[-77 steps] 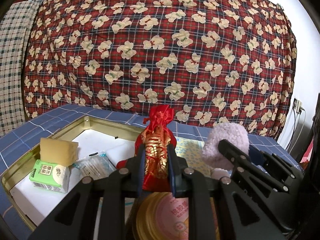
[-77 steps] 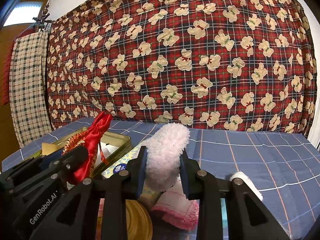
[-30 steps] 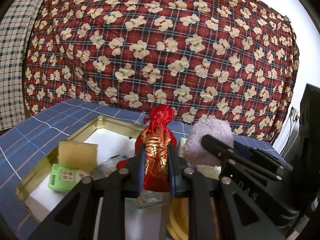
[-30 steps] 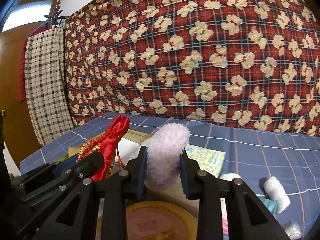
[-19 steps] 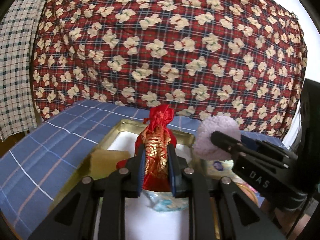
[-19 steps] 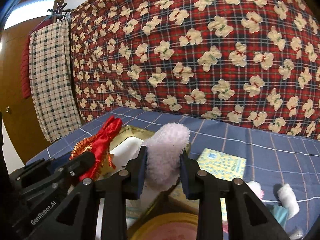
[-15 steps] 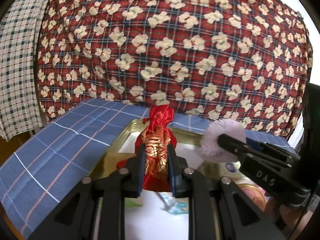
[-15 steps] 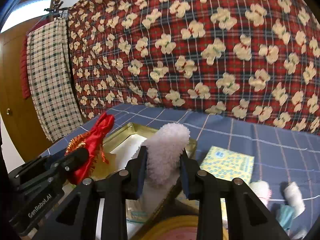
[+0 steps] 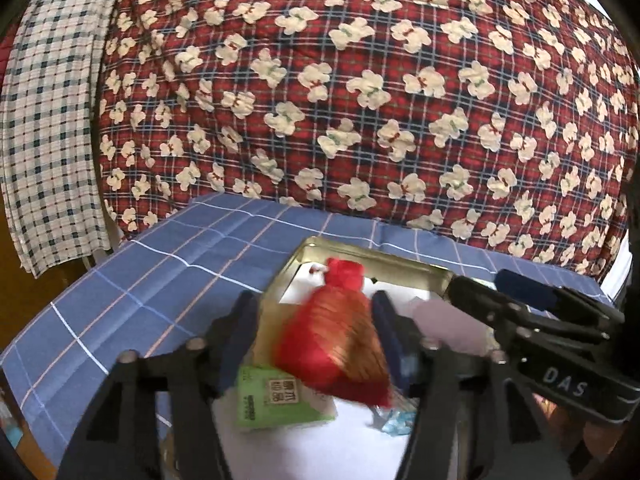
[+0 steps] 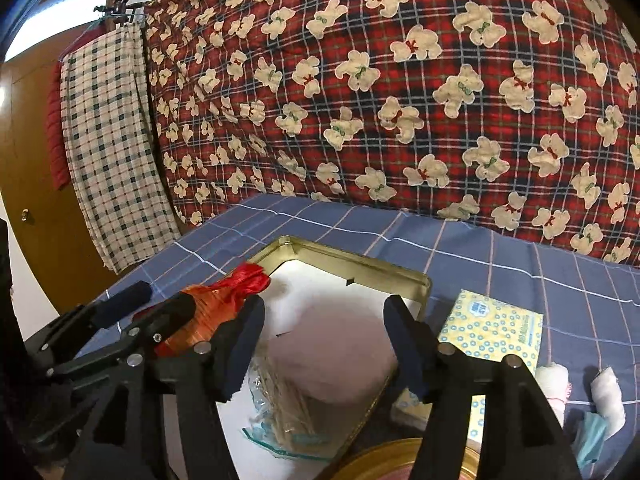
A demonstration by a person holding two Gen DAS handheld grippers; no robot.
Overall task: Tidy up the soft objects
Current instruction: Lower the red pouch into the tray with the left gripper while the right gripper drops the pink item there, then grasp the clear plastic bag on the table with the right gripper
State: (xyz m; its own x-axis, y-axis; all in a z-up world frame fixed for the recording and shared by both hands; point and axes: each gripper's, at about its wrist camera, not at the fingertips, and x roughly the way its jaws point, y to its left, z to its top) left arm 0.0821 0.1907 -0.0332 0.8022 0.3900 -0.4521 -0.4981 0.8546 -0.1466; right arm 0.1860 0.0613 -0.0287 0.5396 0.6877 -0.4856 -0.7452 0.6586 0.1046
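My left gripper (image 9: 314,300) hangs over a gold tin tray (image 9: 404,265), its jaws opening. The red and gold pouch (image 9: 336,340) is a blur between them, clear of the pads and dropping toward the tray's white floor. My right gripper (image 10: 324,304) is beside it over the same tray (image 10: 360,265), jaws also opening. A pale fluffy piece (image 10: 332,344) shows as a blur below and between them, free of the pads. The pouch (image 10: 224,300) and the left gripper's fingers (image 10: 132,300) appear at the left of the right wrist view.
In the tray lie a green tissue pack (image 9: 276,400) and a plastic bag of sticks (image 10: 280,412). A yellow tissue pack (image 10: 492,328), two white cloth rolls (image 10: 608,396) and a round gold lid (image 10: 400,460) lie on the blue checked cloth. A red bear-print quilt stands behind.
Both grippers carried their loads left over the tray, then both opened. The red pouch and the fluffy piece have slipped out of the pads and are falling into the tray.
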